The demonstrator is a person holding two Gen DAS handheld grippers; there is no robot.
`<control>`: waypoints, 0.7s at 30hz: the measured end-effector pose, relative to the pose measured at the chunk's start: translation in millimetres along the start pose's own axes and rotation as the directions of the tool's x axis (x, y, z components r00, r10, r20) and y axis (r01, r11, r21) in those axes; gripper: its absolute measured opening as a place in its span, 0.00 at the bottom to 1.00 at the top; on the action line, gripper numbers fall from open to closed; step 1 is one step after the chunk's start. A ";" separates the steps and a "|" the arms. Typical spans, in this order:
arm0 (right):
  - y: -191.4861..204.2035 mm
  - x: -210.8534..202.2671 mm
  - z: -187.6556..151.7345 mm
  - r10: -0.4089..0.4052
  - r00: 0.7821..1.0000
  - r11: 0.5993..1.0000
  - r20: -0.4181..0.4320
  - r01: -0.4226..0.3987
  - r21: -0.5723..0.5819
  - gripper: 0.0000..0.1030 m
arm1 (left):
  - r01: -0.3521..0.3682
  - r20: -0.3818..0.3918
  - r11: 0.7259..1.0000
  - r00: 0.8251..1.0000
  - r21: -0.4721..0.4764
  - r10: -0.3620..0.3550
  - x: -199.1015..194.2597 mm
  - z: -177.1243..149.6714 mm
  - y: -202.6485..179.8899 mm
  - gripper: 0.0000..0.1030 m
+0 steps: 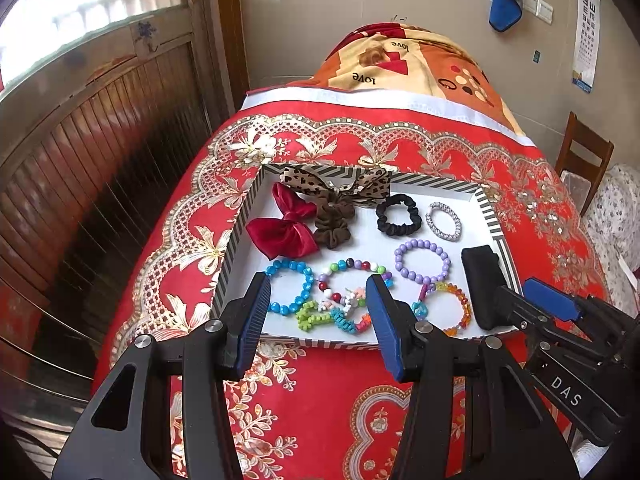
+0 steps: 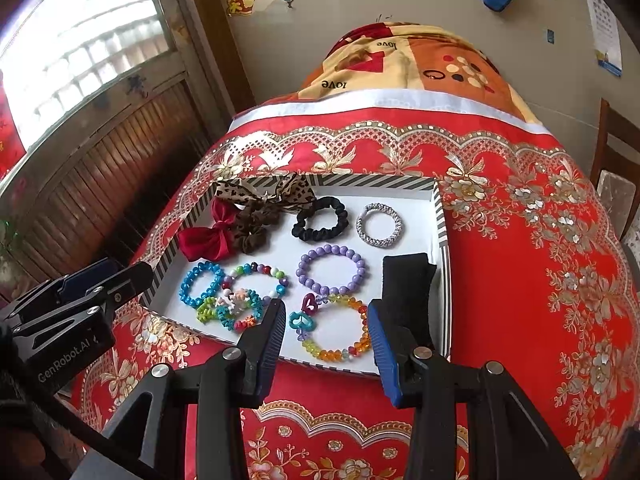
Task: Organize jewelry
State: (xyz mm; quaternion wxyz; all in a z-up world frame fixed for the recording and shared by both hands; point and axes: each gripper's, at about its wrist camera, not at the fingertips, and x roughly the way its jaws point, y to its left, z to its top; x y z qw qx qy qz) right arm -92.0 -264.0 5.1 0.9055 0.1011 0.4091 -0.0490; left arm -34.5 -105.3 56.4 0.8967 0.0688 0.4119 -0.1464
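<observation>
A shallow white tray with a black-and-white striped rim sits on the surface, which is covered by a red cloth with gold floral lace print. Along the tray's far side lie four hair pieces: a dark red velvet bow, a leopard-print ribbon scrunchie, a black fabric scrunchie and a silver braided band. Nearer are five bead bracelets: a blue bead bracelet, a mixed-colour round-bead bracelet, a bright block-bead bracelet with green and turquoise pieces, a lilac bead bracelet and a translucent rainbow bracelet with heart charms. A black padded pouch rests at the tray's right edge. The left gripper hovers open above the near bracelets; the right gripper is open too, its fingers on either side of the rainbow bracelet. The gripper bodies read "DAS" and "GenRobot.AI". A folded orange blanket beyond says "love".
</observation>
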 end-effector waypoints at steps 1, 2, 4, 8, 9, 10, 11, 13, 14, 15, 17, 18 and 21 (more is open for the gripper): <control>0.4 0.3 -0.1 -0.001 1.000 1.000 -0.001 0.001 0.000 0.39 | -0.001 0.000 1.000 1.000 0.001 0.001 0.0 0.1 0.0 0.48; 0.8 0.9 -0.3 -0.001 1.000 1.000 -0.004 0.001 -0.001 0.39 | 0.000 -0.001 1.000 1.000 0.002 0.000 0.3 0.2 0.1 0.48; 1.6 2.3 -0.6 0.000 1.000 1.000 -0.008 0.000 -0.001 0.39 | 0.007 -0.002 1.000 1.000 -0.001 -0.007 1.1 0.1 1.1 0.48; 1.8 2.5 -1.1 -0.002 1.000 1.000 -0.008 0.002 0.001 0.39 | 0.012 0.007 1.000 1.000 0.003 -0.012 1.9 -0.9 2.2 0.48; 1.0 2.7 -1.6 -0.004 1.000 1.000 -0.009 0.004 0.003 0.39 | 0.014 0.005 1.000 1.000 0.001 -0.014 2.5 -1.1 2.6 0.48; 0.1 2.7 -2.0 -0.006 1.000 1.000 -0.009 0.006 0.006 0.39 | 0.016 0.003 1.000 1.000 -0.001 -0.016 2.5 -1.2 2.5 0.48; -1.7 2.5 -2.4 -0.008 1.000 1.000 -0.009 0.008 0.010 0.39 | 0.020 0.002 1.000 1.000 -0.003 -0.020 3.1 -1.1 2.9 0.48; -5.8 3.1 -3.1 -0.015 1.000 1.000 -0.010 0.015 0.020 0.39 | 0.024 0.005 1.000 1.000 -0.005 -0.024 4.8 -0.5 3.9 0.48; -8.7 3.6 -3.3 -0.018 1.000 0.999 -0.013 0.018 0.027 0.39 | 0.025 0.006 1.000 1.000 -0.005 -0.025 5.2 -0.4 4.2 0.48; -12.0 4.0 -3.8 -0.022 1.000 0.999 -0.015 0.023 0.036 0.39 | 0.026 0.010 1.000 1.000 -0.006 -0.026 5.4 -0.3 4.3 0.48; -17.1 4.2 -3.9 -0.029 0.999 0.998 -0.018 0.030 0.048 0.39 | 0.028 0.020 1.000 0.999 -0.005 -0.028 5.4 -0.3 4.7 0.48; -19.1 4.2 -3.9 -0.032 0.999 0.998 -0.018 0.033 0.054 0.39 | 0.028 0.024 1.000 0.999 -0.005 -0.028 5.6 -0.1 5.1 0.48; -22.6 4.6 -3.9 -0.035 0.999 0.997 -0.021 0.037 0.061 0.39 | 0.029 0.018 1.000 0.999 -0.009 -0.029 7.9 0.1 5.9 0.48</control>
